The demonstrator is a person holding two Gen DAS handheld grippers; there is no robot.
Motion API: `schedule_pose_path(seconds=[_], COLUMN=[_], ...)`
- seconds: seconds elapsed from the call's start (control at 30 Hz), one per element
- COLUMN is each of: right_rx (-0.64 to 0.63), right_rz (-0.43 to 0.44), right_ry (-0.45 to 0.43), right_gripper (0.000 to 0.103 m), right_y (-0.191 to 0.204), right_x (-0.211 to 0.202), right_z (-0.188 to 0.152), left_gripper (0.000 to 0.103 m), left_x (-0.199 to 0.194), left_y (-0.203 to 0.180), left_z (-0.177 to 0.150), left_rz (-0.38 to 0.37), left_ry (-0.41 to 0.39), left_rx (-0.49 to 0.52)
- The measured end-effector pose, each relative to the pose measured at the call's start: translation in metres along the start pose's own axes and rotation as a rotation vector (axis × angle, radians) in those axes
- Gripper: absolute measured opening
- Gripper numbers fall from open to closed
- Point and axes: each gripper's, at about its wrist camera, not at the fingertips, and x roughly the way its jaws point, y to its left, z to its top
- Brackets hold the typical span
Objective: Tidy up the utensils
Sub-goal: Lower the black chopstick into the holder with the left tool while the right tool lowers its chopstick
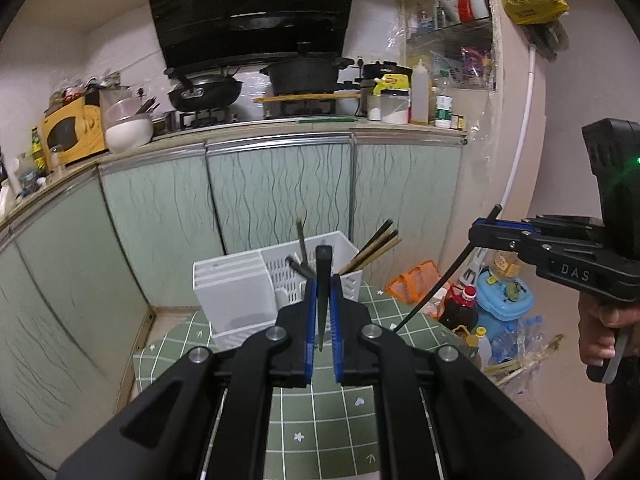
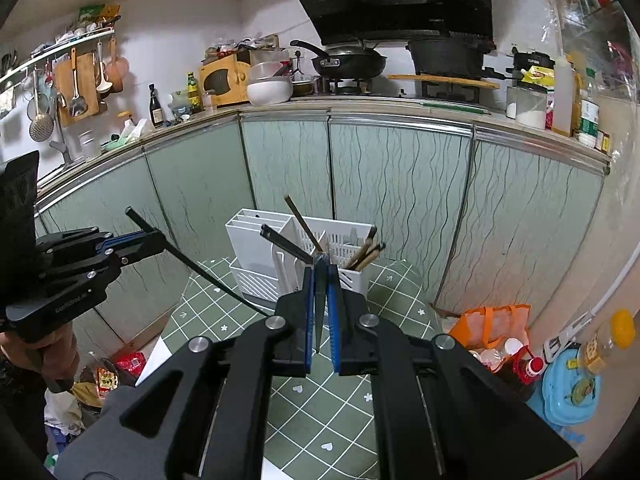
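Observation:
A white utensil holder stands on a green checked table; it also shows in the right wrist view. Brown chopsticks lean in its right compartment, others in the middle. My left gripper is shut on a black chopstick, held upright in front of the holder. My right gripper is shut on another black chopstick, also just before the holder. Each gripper shows in the other's view with its chopstick slanting down: the right, the left.
Green cabinet doors stand behind the table, under a counter with a wok, a pot and a yellow microwave. An orange bag, bottles and a blue container lie on the floor to the right.

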Motion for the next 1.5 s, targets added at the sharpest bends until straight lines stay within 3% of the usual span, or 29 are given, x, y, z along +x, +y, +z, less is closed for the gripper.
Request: schedule_pose_path(seconds=[0.57,0.9,1.23,1.5], right_rx=[-0.016,-0.014,0.015,0.031], right_rz=[0.03,0.018,0.038,0.035], right_ry=[-0.024,-0.037,-0.02,0.04], right_gripper=[0.006,0.006,0.006,0.006], right_y=[-0.015,-0.032,-0.053,-0.07], right_x=[0.0,0.023,0.076,0.126], right_z=[0.074,0.105,0.12,0.105], left_gripper=[0.008,0.008,0.008,0.008], left_x=[0.024,0.049,0.102,0.145], left_y=[0.019,0.017,0.015,0.023], left_z=[0.067,0.098,0.102,0.085], left_rz=[-0.102,-0.102,-0.091,-0.089], left_ry=[0.045,0.035,0.06,0.117], left_rx=[-0.023,0.025,0.057,0.038])
